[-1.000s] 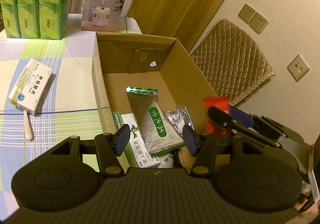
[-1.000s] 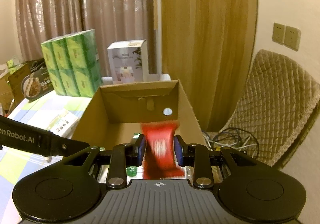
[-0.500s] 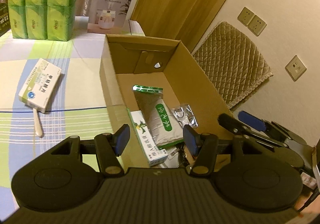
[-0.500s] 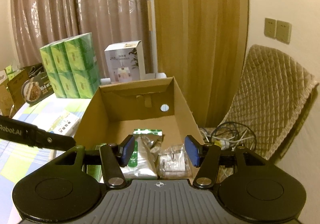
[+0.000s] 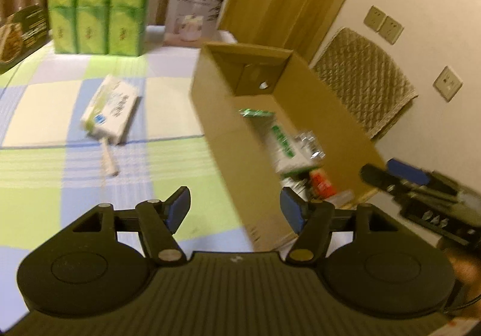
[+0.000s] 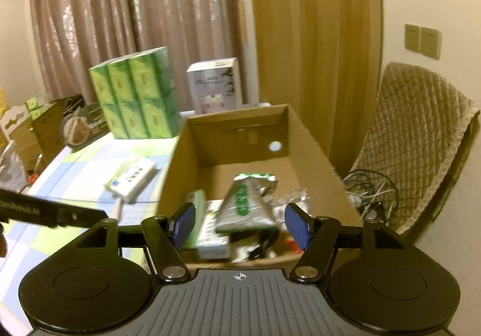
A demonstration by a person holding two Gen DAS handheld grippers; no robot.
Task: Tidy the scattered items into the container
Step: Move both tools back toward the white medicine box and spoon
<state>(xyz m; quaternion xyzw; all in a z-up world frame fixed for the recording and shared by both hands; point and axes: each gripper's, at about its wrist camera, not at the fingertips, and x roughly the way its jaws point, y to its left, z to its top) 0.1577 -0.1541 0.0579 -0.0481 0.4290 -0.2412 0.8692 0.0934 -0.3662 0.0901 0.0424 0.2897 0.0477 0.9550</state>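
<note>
An open cardboard box [image 5: 219,113] [image 6: 180,167] stands on the checked tablecloth and holds a silver-green pouch [image 6: 245,206] [image 5: 282,143], a clear packet [image 5: 309,143], a small white-green carton [image 6: 213,233] and a red packet [image 5: 321,182]. A white medicine box [image 5: 111,110] [image 6: 132,176] and a pale stick [image 5: 108,160] lie on the cloth left of the box. My left gripper [image 5: 236,208] hangs open over the box's near left corner. My right gripper [image 6: 240,223] is open above the box's near end, holding nothing; in the left wrist view it shows at the right [image 5: 396,178].
Stacked green tissue packs [image 5: 102,2] [image 6: 135,98] and a white humidifier carton [image 5: 195,11] [image 6: 215,85] stand at the table's back. A dark food box [image 5: 21,32] sits far left. A quilted chair [image 6: 412,143] and cables [image 6: 369,191] are right of the box.
The right gripper has opened and let the red packet fall into the box, then drawn back. The left gripper has swung left, away from over the box toward the tablecloth.
</note>
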